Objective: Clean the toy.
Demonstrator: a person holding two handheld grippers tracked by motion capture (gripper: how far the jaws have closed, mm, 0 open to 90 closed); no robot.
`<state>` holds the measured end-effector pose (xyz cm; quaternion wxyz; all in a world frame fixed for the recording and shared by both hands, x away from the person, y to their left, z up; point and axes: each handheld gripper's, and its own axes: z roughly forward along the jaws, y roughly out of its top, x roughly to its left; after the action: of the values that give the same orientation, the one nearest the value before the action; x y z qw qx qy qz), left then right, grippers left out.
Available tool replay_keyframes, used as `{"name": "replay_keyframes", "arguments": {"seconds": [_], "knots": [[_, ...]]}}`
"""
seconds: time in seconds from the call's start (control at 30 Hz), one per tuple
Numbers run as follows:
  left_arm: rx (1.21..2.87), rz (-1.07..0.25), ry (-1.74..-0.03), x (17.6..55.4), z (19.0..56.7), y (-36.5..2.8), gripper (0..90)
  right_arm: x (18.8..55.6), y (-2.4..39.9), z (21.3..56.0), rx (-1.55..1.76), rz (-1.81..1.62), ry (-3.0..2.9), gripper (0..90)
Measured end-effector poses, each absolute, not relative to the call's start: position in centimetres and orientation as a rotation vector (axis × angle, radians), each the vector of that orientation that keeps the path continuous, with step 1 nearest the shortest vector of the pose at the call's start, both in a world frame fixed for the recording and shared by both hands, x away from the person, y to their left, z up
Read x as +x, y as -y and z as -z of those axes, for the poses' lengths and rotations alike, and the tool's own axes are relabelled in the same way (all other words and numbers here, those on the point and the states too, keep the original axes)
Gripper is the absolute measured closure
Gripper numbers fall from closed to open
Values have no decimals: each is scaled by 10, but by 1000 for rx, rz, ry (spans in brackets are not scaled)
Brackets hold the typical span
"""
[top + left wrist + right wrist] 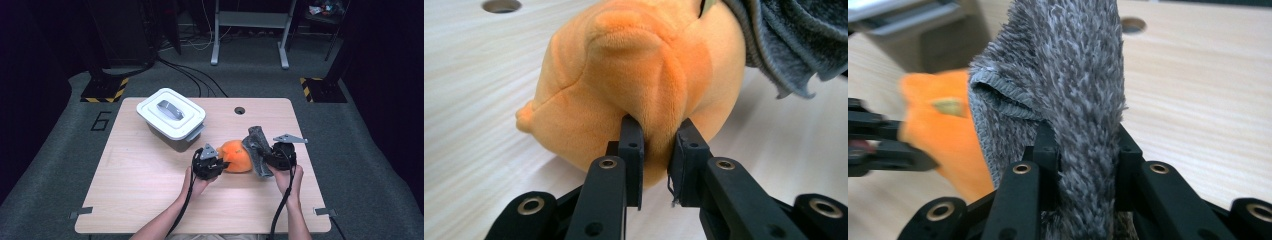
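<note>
— Orange plush, rounded soft toy (236, 156): where is it?

— On the pale wooden table (140, 180), near the middle, between both grippers. The left gripper (658, 150) pinches a fold of it, jaws nearly closed.

— And the grey fuzzy cloth (1083, 100)?

— Clamped upright in the right gripper (1085, 150), touching the toy. A white lidded plastic box (171, 119) sits behind.

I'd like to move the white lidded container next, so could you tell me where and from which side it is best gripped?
Probably by the grey raised handle on the lid of the white lidded container, coming straight down from above. It is the only narrow raised part; the body looks too wide for the jaws. Both grippers are busy now: the left gripper pinches the orange plush toy, the right gripper the grey cloth.
</note>
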<state>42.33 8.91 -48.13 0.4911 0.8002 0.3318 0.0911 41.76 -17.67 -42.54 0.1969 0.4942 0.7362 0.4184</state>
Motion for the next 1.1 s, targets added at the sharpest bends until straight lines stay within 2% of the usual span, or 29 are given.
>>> {"name": "replay_keyframes", "arguments": {"seconds": [0.27, 0.6, 0.8, 1.1], "knots": [[1913, -58, -862, 429, 479, -93, 774, 406, 138, 404, 1241, -1205, -2146, 710], [1930, -61, -881, 434, 483, -96, 767, 413, 104, 416, 1157, -1057, -2190, 707], [1923, -57, -887, 437, 485, -97, 767, 416, 108, 418, 1159, -1045, -2178, 712], [1906, -38, -905, 437, 488, -100, 766, 427, 153, 432, 1341, -1081, -2111, 711]]}}
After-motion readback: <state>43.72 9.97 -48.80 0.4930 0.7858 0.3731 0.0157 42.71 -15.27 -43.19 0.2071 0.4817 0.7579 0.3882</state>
